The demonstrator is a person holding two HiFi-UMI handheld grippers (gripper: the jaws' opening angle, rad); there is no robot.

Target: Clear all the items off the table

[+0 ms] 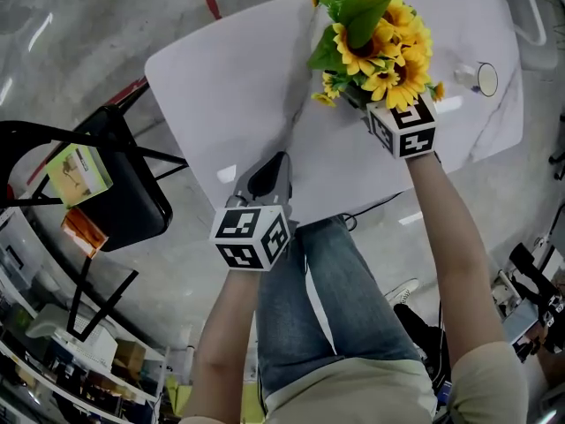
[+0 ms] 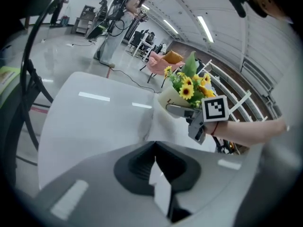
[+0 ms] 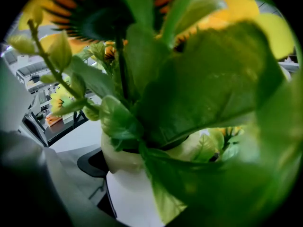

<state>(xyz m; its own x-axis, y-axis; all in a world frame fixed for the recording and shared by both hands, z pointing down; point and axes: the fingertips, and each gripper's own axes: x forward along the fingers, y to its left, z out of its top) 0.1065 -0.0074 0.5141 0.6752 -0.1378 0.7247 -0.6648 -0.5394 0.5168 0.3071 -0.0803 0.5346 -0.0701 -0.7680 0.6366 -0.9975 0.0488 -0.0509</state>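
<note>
Nearest, the left gripper (image 1: 267, 173) hangs over the near edge of the white table (image 1: 221, 87), its jaws pressed together with nothing that I can make out between them; further, the right gripper (image 1: 375, 111) is clamped on the cream pot (image 3: 120, 162) of sunflowers (image 1: 375, 38), over the far part of the table; whether the pot's base touches the top I cannot tell; beyond, near the far right edge, stands a small white round object (image 1: 485, 79).
</note>
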